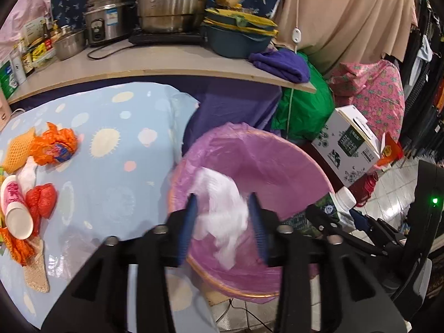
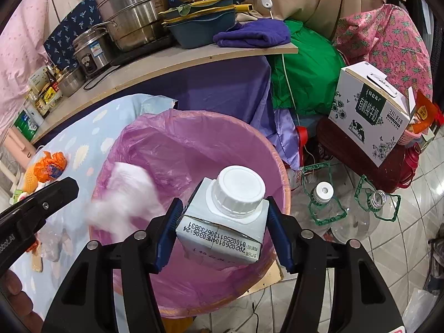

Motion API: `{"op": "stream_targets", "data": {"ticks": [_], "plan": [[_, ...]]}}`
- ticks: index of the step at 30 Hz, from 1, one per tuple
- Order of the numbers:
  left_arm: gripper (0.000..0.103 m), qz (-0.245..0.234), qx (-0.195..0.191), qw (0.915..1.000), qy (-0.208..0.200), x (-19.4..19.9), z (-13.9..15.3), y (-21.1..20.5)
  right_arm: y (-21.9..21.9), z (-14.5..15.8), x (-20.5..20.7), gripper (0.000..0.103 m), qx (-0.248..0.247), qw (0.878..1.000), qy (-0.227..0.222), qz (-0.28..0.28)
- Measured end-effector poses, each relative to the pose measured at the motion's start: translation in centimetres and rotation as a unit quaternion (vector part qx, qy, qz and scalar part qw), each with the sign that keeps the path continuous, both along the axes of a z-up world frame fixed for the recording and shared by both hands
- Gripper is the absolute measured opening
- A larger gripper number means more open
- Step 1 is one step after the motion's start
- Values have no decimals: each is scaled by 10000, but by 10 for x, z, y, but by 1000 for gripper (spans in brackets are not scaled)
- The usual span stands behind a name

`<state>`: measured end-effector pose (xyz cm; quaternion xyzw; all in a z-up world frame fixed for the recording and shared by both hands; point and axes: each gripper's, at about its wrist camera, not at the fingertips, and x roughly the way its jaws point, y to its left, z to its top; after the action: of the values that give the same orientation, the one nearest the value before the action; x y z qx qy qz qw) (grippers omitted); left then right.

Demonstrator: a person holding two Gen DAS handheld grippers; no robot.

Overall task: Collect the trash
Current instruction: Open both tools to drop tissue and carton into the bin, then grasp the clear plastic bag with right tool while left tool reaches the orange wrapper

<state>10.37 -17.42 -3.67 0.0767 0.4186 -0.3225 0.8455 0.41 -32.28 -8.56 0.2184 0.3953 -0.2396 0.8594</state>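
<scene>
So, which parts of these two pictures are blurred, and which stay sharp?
Left wrist view: the white tissue over the pink-lined bin is smeared by motion blur; the bedsheet looks sharp. Right wrist view: the same tissue is blurred, while the milk carton in the right hand-held gripper is crisp enough to read its date code.

Cluttered home kitchen corner: stacked stainless-steel steamer pot (image 1: pixel 173 2), silver rice cooker (image 1: pixel 106 22), condiment bottles (image 1: pixel 27 52) on wooden worktop (image 1: pixel 155 61).

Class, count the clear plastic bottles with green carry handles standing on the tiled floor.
2: one with a white cap beside the bin, and one uncapped just right of it. Others may be hidden.
</scene>
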Motion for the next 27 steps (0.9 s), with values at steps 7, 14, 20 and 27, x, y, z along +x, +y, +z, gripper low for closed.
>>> {"op": "stream_targets", "data": {"ticks": [7, 14, 20, 27], "plan": [[54, 184, -37, 9997, -124, 3, 11, 19, 2, 6, 6, 67, -91, 9999, -53, 11], [60, 492, -8, 9984, -267, 1, 18, 44, 18, 20, 8, 68, -148, 9995, -167, 204], [73, 1066, 136, 9934, -408, 3, 18, 86, 48, 36, 15, 71, -215, 9975, -320, 586], [73, 1961, 413, 9795, -205, 18, 1, 161, 104, 40, 36, 71, -201, 9913, -341, 1258]]}}
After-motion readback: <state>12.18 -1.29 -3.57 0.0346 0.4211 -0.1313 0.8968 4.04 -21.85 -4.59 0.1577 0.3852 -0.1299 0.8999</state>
